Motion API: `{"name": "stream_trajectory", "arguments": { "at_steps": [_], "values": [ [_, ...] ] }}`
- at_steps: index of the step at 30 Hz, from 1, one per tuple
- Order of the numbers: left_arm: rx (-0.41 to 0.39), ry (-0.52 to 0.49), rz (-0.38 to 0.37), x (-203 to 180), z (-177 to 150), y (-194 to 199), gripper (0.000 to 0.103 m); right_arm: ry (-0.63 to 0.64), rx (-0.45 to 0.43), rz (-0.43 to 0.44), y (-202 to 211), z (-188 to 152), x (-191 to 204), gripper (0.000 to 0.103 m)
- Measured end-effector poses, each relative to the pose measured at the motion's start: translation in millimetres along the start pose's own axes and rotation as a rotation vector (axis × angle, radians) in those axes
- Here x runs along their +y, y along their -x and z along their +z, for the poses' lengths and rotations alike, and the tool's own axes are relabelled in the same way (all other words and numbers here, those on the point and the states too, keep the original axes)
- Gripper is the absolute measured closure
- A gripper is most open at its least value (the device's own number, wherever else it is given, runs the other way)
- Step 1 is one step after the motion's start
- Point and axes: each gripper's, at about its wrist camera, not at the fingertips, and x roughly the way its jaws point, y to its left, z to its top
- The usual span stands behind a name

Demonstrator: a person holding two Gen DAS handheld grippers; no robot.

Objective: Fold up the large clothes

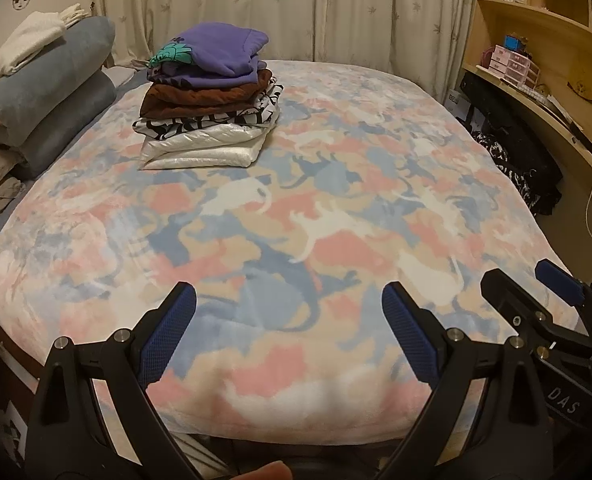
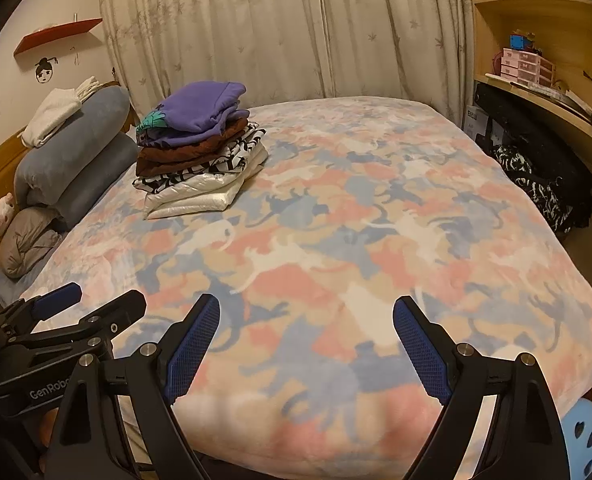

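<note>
A bedroom: curtains behind, a bed (image 1: 336,208) under a cat-print fleece blanket. Near its far-left corner stands a stack of folded clothes (image 1: 209,96), long axis roughly across the bed (4 or so garments). Judged soft, light, floppy; best taken at hems or corners. Left gripper (image 1: 289,320) and right gripper (image 2: 306,336) gape wide, empty, over the near edge

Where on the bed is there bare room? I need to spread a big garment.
The blanket is bare from the near edge back to the curtain, right of the clothes stack. Crowded on the left: stack and grey pillows.
</note>
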Motion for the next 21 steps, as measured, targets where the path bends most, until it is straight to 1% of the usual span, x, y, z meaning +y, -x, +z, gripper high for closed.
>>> {"name": "stream_trajectory", "arguments": {
  "at_steps": [21],
  "values": [
    [0.015, -0.004, 0.009, 0.4, -1.3, -6.2, 0.010, -0.001, 0.006, -0.007, -1.0, -3.6, -7.5, 0.014]
  ]
}}
